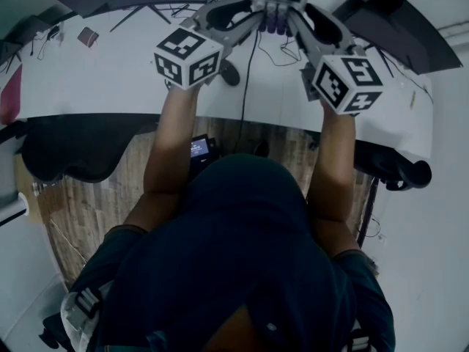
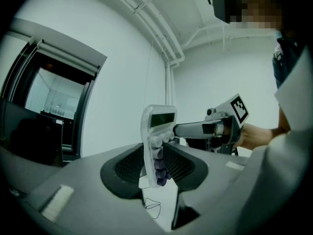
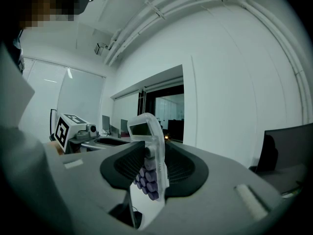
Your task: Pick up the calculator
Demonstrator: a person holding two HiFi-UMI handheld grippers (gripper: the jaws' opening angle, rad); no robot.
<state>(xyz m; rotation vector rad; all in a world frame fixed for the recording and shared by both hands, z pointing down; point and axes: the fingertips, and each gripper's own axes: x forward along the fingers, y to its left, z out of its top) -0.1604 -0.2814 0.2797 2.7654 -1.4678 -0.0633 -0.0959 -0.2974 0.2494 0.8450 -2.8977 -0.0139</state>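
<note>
Calculator (image 1: pixel 274 3) has a pale, rounded, slightly see-through case with a dark display window at one end. Below the window sit rows of round raised keys, whitish next to the display and purple further down. No brand, label or key legend can be read in any view.

It stands nearly upright, long axis close to vertical, with the display end on top and the purple keys at the bottom. In the head view the key face is turned toward the person.

It is held in the air above the white surface (image 1: pixel 110 79), between the two tools, which come at it from opposite sides. The left tool (image 2: pixel 155 169) is clenched on its lower half, one pad against the back and the other against the keys. The right tool (image 3: pixel 154 171) grasps the same keyed part, and the display end sticks up clear of both sets of jaws.
</note>
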